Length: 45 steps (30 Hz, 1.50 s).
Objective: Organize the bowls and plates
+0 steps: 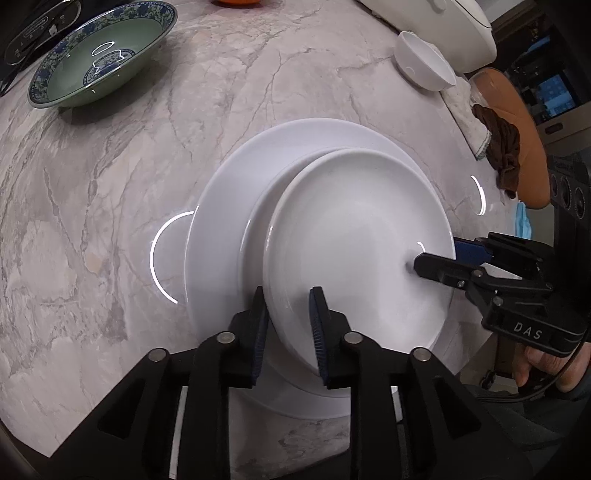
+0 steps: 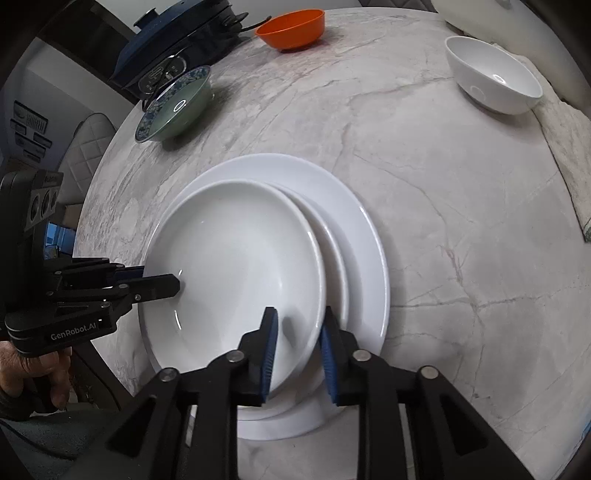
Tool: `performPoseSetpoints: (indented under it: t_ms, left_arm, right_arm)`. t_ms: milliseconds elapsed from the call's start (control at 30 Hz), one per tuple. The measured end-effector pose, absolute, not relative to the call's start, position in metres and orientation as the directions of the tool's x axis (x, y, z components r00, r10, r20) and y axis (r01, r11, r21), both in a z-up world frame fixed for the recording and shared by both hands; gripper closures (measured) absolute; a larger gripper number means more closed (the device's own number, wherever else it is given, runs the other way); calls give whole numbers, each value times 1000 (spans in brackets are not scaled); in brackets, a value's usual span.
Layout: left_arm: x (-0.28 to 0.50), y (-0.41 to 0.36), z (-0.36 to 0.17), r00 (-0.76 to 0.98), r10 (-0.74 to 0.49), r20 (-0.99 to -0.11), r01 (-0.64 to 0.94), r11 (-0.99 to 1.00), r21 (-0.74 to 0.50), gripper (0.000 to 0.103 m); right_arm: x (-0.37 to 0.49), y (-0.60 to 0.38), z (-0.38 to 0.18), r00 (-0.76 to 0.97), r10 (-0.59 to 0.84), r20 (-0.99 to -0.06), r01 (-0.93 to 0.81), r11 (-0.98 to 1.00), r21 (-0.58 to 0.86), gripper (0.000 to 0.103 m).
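Note:
A stack of white plates sits on the marble table: a large flat plate at the bottom, a middle plate, and a deep plate on top, shifted off-centre. My left gripper straddles the deep plate's near rim with its blue pads standing off it, open. My right gripper straddles the rim on the opposite side, also open. A hand holds each gripper.
A green bowl with a blue patterned rim stands far left. A white bowl sits on a white cloth at the right. An orange bowl and a dark pot are at the back.

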<state>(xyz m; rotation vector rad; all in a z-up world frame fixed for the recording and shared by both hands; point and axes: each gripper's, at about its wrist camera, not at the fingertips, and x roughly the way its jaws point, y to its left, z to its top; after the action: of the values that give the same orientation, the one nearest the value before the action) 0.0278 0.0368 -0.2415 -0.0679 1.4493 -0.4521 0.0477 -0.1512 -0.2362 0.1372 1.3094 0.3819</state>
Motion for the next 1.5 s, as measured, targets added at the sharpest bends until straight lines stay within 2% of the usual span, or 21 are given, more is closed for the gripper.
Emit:
performPoseSetpoints:
  t_ms: [33, 67, 100, 167, 367, 400, 533, 600, 767, 833, 933, 1067, 1233, 1367, 1433, 1500]
  left_arm:
    - [26, 35, -239, 54, -365, -929, 260, 904, -340, 60]
    - [23, 34, -235, 59, -392, -918, 267, 892, -364, 42]
    - [20, 30, -233, 63, -396, -916, 278, 889, -365, 34]
    - [18, 25, -231, 69, -385, -920, 292, 890, -350, 29]
    - [16, 30, -223, 110, -392, -913, 241, 902, -358, 28]
    - [16, 31, -220, 118, -390, -913, 234, 905, -356, 26]
    - [13, 35, -211, 147, -389, -909, 205, 911, -357, 18]
    - [10, 37, -207, 157, -389, -908, 188, 914, -360, 18]
    - [1, 43, -194, 177, -368, -913, 147, 927, -345, 17]
    - [-3, 55, -182, 201, -392, -898, 117, 919, -375, 17]
    - [2, 89, -158, 270, -405, -874, 47, 912, -408, 17]
    - [37, 160, -132, 358, -327, -875, -80, 922, -378, 17]
    - [103, 236, -123, 401, -256, -880, -139, 932, -334, 17]
    - [159, 261, -146, 353, -308, -883, -92, 928, -360, 17]
    - [181, 260, -161, 313, -334, -889, -53, 929, -367, 17]
    - [196, 255, -178, 280, -355, -892, -17, 927, -375, 17]
  right_arm:
    - [48, -148, -236, 205, 357, -911, -205, 926, 316, 61]
    - [46, -145, -235, 204, 359, -911, -213, 924, 316, 56]
    - [46, -143, -234, 203, 361, -910, -221, 923, 316, 54]
    - [45, -141, -235, 202, 367, -908, -233, 919, 319, 49]
    - [48, -143, -232, 202, 380, -903, -256, 910, 326, 48]
    - [48, -143, -231, 204, 381, -902, -262, 909, 324, 47]
    - [49, -146, -222, 212, 393, -895, -272, 903, 333, 40]
    - [50, -149, -217, 227, 398, -889, -276, 902, 333, 31]
    - [51, -165, -207, 245, 427, -870, -268, 892, 363, 30]
    - [53, -176, -199, 272, 462, -844, -258, 880, 398, 30]
    - [61, -206, -186, 347, 560, -752, -208, 828, 521, 30]
    - [94, -240, -172, 402, 599, -692, -79, 776, 626, 28]
    - [146, -225, -140, 420, 658, -625, -115, 722, 682, 29]
    - [192, -180, -138, 387, 703, -597, -112, 678, 726, 30]
    - [211, -153, -147, 366, 678, -637, -75, 704, 707, 30]
    - [224, -124, -160, 346, 690, -636, -64, 694, 717, 31]
